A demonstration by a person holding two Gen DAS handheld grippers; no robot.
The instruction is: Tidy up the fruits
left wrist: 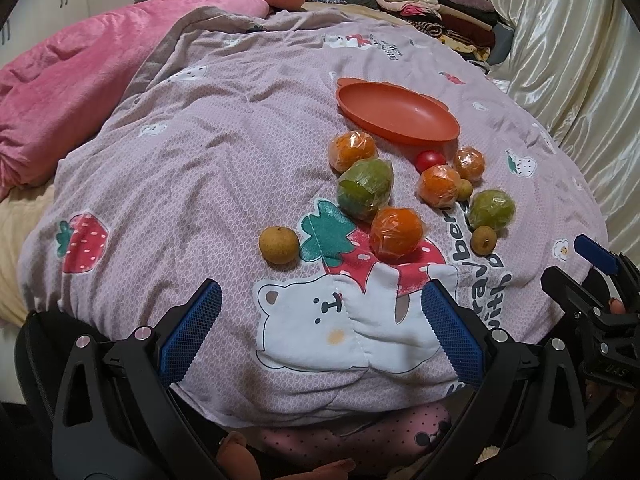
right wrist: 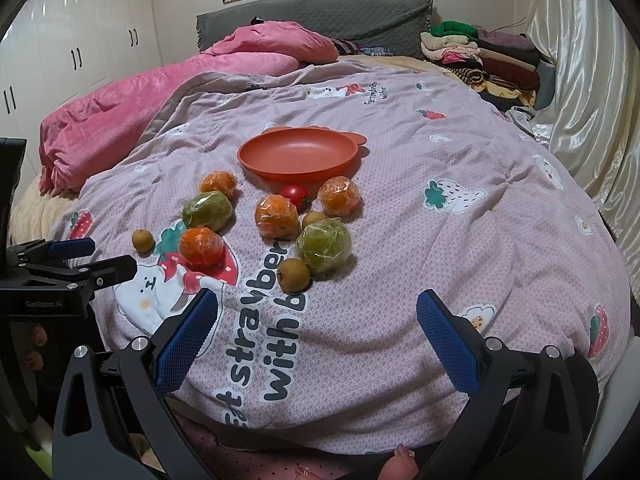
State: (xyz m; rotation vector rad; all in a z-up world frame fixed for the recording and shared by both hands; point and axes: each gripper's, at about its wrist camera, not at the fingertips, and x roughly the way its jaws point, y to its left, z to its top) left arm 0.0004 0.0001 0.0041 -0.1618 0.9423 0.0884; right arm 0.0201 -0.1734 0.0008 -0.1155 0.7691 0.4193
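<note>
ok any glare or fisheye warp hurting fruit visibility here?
Left wrist view: strong barrel warp, dark vignette corners, plastic wrap glints on the nearest wrapped orange, fruit still sharp. Right wrist view: same warp, sheen on the curtain, soft even light, orange plate clear.

free: quilt [right wrist: 420, 208] right of plate [right wrist: 298, 156] | blocked: fruit cluster [right wrist: 276, 216] before plate

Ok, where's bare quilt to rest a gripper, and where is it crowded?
Bare: the quilt right of the fruits toward the curtain, and left of the lone longan toward the pink blanket. The orange plate holds nothing. Crowded: the wrapped fruits just in front of the plate.
</note>
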